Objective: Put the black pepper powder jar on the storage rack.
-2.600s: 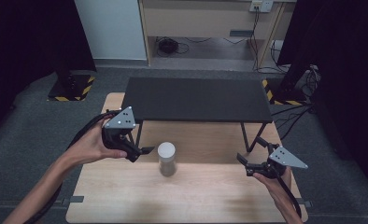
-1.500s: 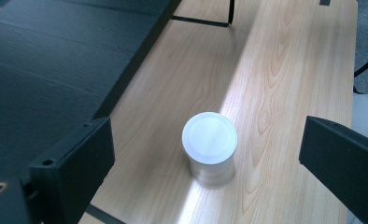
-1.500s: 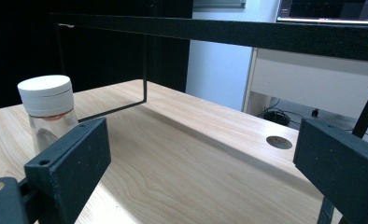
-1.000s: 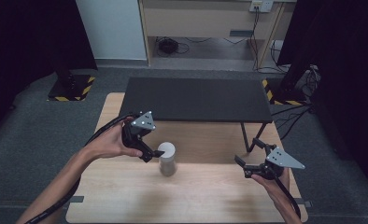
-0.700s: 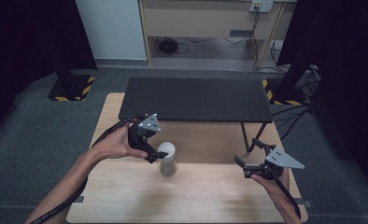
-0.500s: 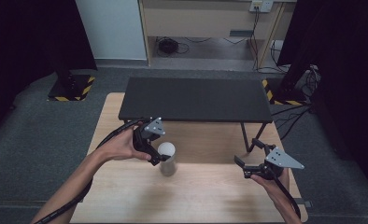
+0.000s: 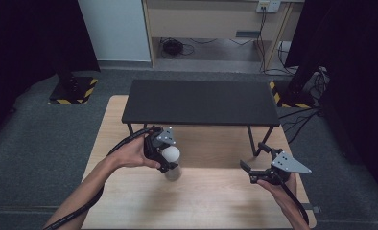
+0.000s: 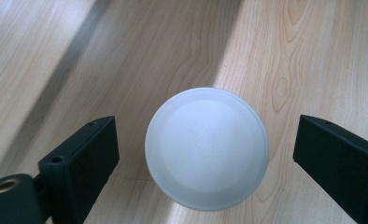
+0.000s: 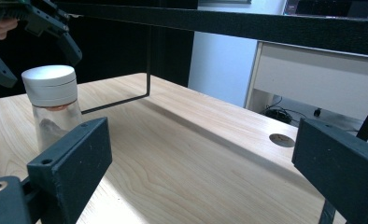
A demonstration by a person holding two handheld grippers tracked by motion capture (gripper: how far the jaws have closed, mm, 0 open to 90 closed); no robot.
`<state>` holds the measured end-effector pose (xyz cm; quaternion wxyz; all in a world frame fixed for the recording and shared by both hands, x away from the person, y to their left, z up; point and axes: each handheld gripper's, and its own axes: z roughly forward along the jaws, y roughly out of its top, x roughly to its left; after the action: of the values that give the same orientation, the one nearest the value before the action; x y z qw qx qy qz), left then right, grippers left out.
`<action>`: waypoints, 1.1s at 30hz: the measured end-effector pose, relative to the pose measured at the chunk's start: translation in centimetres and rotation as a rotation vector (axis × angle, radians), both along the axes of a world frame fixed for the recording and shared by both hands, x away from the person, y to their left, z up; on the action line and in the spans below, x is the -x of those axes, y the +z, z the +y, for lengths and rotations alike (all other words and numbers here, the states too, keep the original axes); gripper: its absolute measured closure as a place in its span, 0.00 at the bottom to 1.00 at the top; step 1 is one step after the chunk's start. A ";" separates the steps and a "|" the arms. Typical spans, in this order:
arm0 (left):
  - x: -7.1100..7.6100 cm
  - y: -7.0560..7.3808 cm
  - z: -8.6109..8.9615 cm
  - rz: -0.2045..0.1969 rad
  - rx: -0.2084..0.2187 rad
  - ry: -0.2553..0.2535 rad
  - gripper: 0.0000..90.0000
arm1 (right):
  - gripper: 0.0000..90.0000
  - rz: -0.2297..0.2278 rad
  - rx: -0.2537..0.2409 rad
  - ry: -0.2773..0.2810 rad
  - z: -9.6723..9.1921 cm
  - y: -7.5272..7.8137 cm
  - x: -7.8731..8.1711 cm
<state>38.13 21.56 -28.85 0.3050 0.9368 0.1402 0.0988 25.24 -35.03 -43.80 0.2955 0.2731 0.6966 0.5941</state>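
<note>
Jaws of the left gripper [image 8: 205,158] spread wide, one either side of the white lid [image 8: 206,148] of a clear jar [image 9: 53,109], not touching it. Jar stands upright on the wooden table [image 7: 211,201], centre-left of the high view. Right gripper [image 7: 255,162] lower right, jaws spread, nothing between them.

Free: bare wooden table [image 7: 211,201] from 3 to 9 o'clock | Obstacles: jar [image 7: 171,162] at centre; black bench [image 7: 201,101] spans 12 o'clock, open beneath.
</note>
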 end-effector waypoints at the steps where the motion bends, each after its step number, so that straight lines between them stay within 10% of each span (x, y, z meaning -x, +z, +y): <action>1: 0.0 0.0 0.0 0.000 0.000 0.000 0.07 | 0.05 -0.001 0.000 0.000 0.0 0.0 0.0; 18: -0.7 -1.6 -1.2 0.020 -0.050 -0.006 0.29 | 0.06 -0.002 0.008 0.007 0.1 0.0 0.0; 33: -0.8 -1.8 -0.6 0.058 -0.008 0.042 0.36 | 0.06 -0.002 0.012 0.008 0.1 0.0 0.0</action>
<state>38.96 20.96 -30.63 0.2948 0.9373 0.1683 0.0785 25.25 -34.91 -43.76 0.2953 0.2679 0.7009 0.5914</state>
